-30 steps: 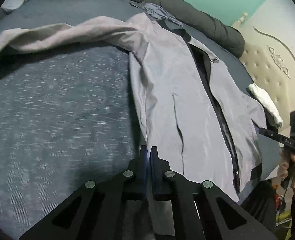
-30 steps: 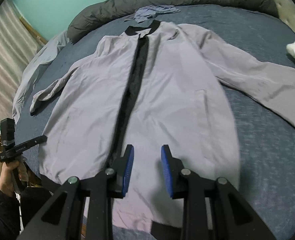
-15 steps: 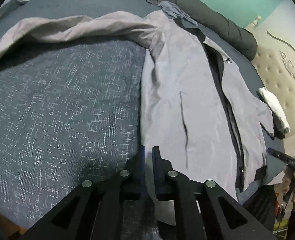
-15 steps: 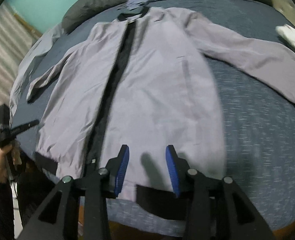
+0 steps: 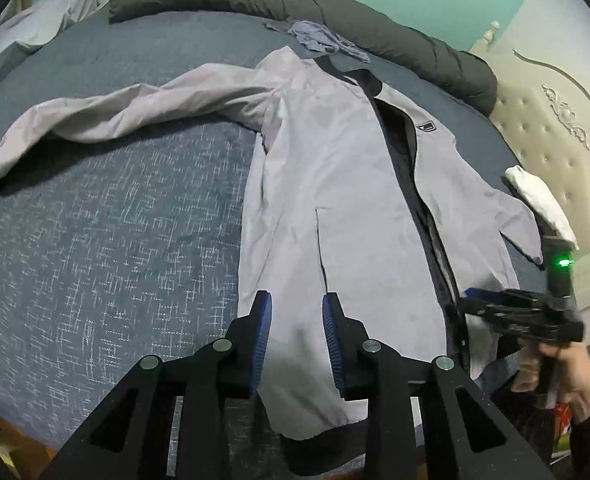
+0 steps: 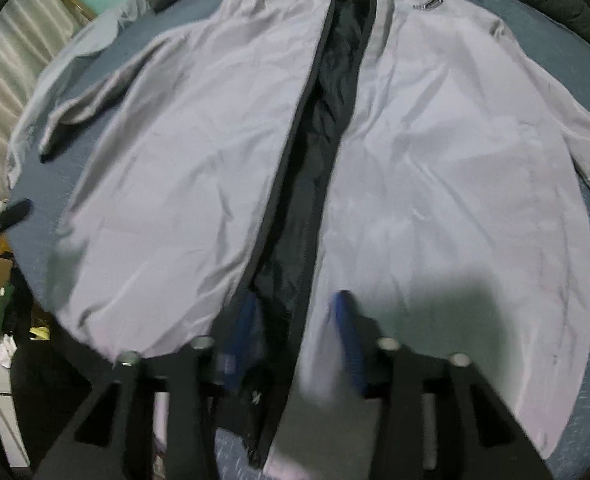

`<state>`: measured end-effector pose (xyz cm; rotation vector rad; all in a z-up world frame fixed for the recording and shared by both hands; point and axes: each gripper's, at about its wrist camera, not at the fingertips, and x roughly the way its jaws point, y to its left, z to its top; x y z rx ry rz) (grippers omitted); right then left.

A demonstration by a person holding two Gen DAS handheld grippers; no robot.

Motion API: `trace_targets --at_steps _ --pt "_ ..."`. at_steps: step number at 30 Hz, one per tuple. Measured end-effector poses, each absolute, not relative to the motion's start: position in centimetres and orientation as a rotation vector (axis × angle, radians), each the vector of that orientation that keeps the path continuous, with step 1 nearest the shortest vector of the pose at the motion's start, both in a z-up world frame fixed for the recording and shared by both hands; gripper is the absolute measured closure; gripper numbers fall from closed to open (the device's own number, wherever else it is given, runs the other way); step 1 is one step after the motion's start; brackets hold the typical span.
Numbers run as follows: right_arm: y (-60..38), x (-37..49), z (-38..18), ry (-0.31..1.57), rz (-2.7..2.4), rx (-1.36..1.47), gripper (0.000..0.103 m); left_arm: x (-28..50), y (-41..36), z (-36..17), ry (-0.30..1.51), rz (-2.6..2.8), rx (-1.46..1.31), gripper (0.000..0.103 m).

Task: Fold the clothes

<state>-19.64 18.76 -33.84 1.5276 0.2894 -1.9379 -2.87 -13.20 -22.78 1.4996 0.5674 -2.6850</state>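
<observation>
The jacket [image 5: 347,200] lies flat and unzipped on the bed [image 5: 95,240], so folding is only starting. Above its hem, the left hand-held gripper [image 5: 295,332] has just been opening, jaws apart and empty. The right hand-held gripper [image 6: 295,332], tilted steeply down, has just been closing astride the zip opening, not yet pinching. Next it should seize a front edge.
</observation>
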Motion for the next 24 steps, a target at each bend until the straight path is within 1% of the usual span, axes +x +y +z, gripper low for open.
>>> trace_targets --at_steps 1,3,4,6,8,13,17,20,21,23,24 --pt "18.9 -19.8 -34.0 0.283 -1.944 1.526 0.088 -2.8 -13.2 -22.6 0.564 -2.688 1.498 0.074" --pt "19.3 -20.0 -34.2 0.271 -1.955 1.518 0.096 -2.7 -13.1 -22.5 0.558 -2.692 1.496 0.074" --pt "19.6 -20.1 -34.1 0.261 -1.957 1.509 0.099 -2.7 -13.1 -22.4 0.557 -2.693 1.496 0.074" --pt "20.3 -20.1 -33.3 0.214 -1.963 1.476 0.100 -2.7 -13.2 -22.4 0.554 -2.695 1.496 0.074" --pt "20.6 -19.8 -32.3 0.167 -1.941 1.444 0.100 -2.7 -13.3 -22.3 0.555 -2.697 1.497 0.074" --pt "18.8 -18.8 -30.8 0.128 -1.866 1.364 0.100 -3.2 -13.1 -22.4 0.569 -2.694 1.506 0.074" --pt "16.8 -18.4 -31.6 0.126 -1.821 1.371 0.100 -3.4 -12.2 -22.2 0.565 -2.702 1.522 0.074" --pt "16.3 -18.3 -32.3 0.092 -1.798 1.403 0.099 -3.6 -11.4 -21.8 0.555 -2.712 1.527 0.074" --pt "16.4 -18.3 -32.1 0.070 -1.785 1.408 0.096 -3.6 -11.2 -21.7 0.553 -2.714 1.529 0.074" --pt "17.2 -18.4 -31.4 0.025 -1.759 1.407 0.094 -3.9 -10.6 -21.5 0.545 -2.722 1.538 0.074" --pt "18.1 -18.7 -30.7 0.005 -1.768 1.391 0.088 -4.0 -10.3 -21.5 0.540 -2.726 1.543 0.074"
